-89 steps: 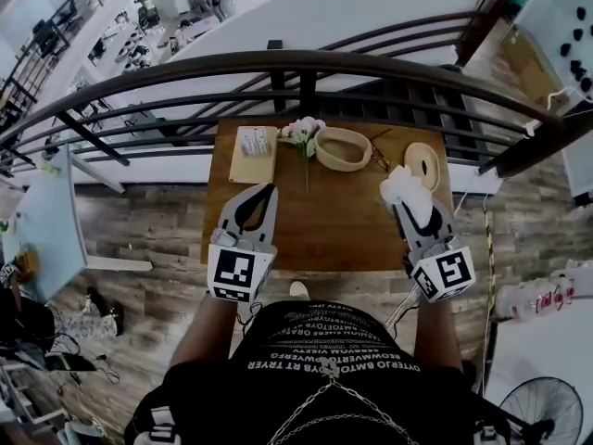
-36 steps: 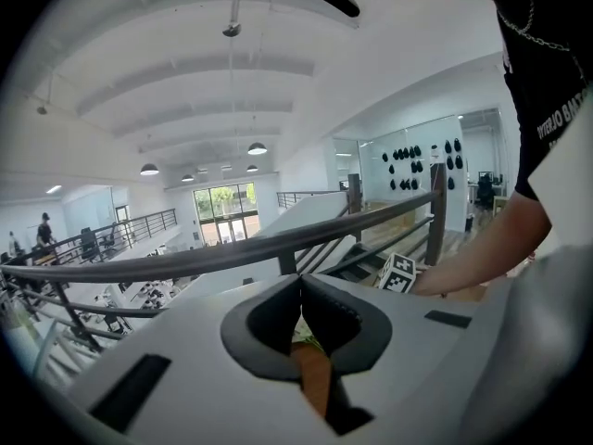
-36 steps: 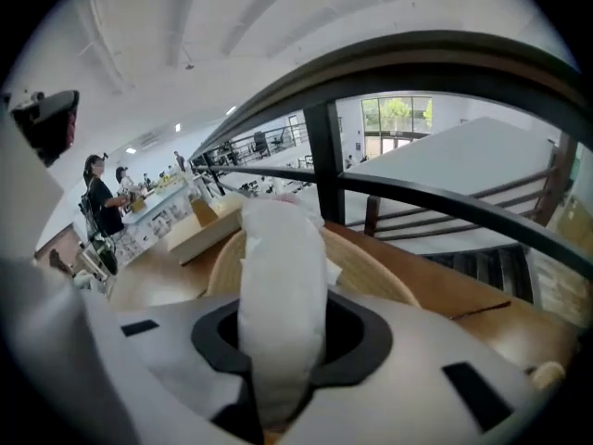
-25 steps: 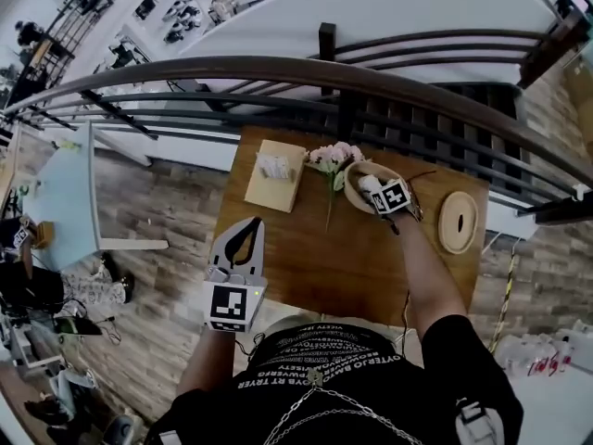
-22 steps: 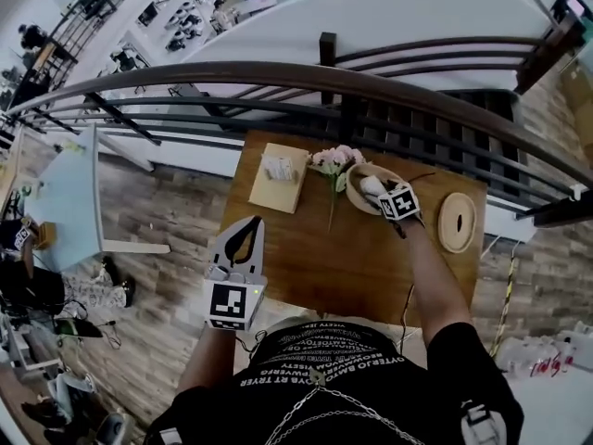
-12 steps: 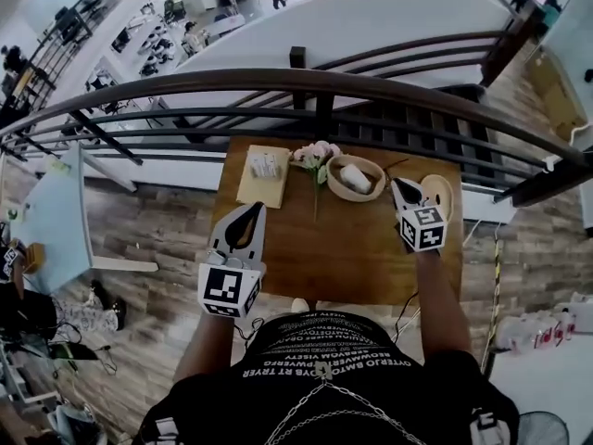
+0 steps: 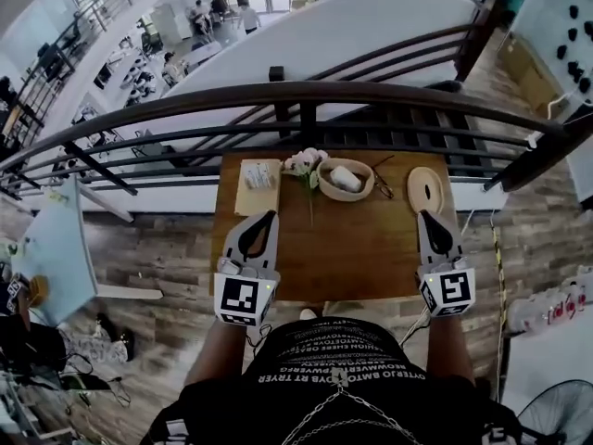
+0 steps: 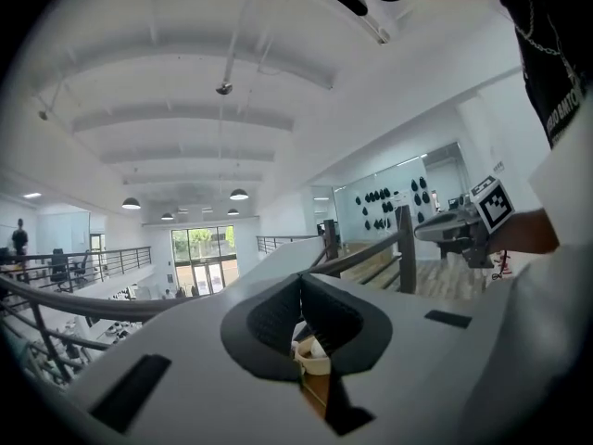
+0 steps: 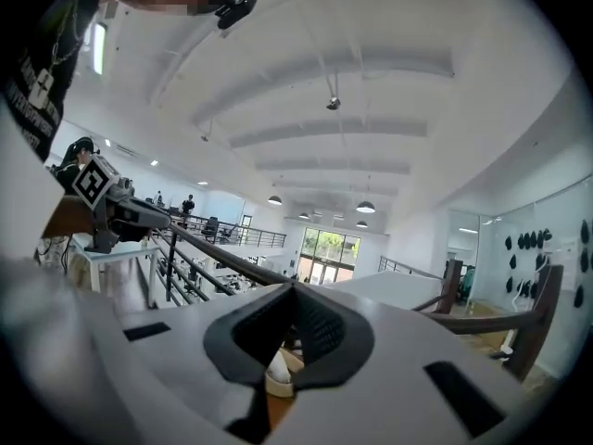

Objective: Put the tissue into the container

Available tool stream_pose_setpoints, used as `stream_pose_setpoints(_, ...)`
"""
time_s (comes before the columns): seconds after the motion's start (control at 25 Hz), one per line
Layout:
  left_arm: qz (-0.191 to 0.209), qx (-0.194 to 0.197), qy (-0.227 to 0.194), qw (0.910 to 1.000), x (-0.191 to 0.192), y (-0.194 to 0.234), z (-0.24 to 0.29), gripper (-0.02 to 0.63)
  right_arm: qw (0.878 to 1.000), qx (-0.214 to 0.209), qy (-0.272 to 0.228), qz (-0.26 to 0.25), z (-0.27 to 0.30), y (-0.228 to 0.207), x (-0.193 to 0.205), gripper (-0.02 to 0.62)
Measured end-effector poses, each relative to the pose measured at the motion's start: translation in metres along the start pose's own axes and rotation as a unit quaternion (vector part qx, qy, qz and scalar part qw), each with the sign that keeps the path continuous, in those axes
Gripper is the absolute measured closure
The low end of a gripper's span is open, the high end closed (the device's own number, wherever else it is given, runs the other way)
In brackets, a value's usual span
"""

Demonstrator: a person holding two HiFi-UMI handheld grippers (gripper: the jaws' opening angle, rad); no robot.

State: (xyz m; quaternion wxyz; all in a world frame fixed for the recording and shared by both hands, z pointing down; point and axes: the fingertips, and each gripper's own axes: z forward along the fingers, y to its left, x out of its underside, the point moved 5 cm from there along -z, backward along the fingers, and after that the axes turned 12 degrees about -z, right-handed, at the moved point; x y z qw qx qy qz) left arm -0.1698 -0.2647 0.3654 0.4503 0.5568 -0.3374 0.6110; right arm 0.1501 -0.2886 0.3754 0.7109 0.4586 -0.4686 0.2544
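At the far edge of the counter (image 7: 352, 248), the tissue (image 7: 346, 178) lies inside the wooden bowl (image 7: 323, 182). Left claw (image 7: 271, 215) and right claw (image 7: 423, 215) hover closed and empty; finishing well likely means leaving the bowl undisturbed.

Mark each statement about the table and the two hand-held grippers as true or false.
1. The tissue lies inside the container. True.
2. The right hand-held gripper holds the tissue. False: its jaws have just closed, on nothing.
3. The flowers lie between the wooden tissue box and the container. True.
4. The left hand-held gripper is wide open. False: its jaws are together, empty.
5. The oval wooden disc covers the container. False: it lies apart, to the container's right.
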Motion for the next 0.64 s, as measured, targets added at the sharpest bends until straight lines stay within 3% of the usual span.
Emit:
stream_pose_setpoints(0.28, 0.016, 0.025, -0.004, 0.9995, -0.001, -0.014, -0.004, 0.578, 1.0, -0.004, -0.022, 0.009, -0.007, 0.013, -0.017, 0.581)
stream_pose_setpoints(0.64, 0.008, 0.02, -0.008, 0.9997, 0.003, -0.01, 0.0, 0.578, 1.0, -0.014, -0.012, 0.006, 0.003, 0.013, -0.015, 0.581)
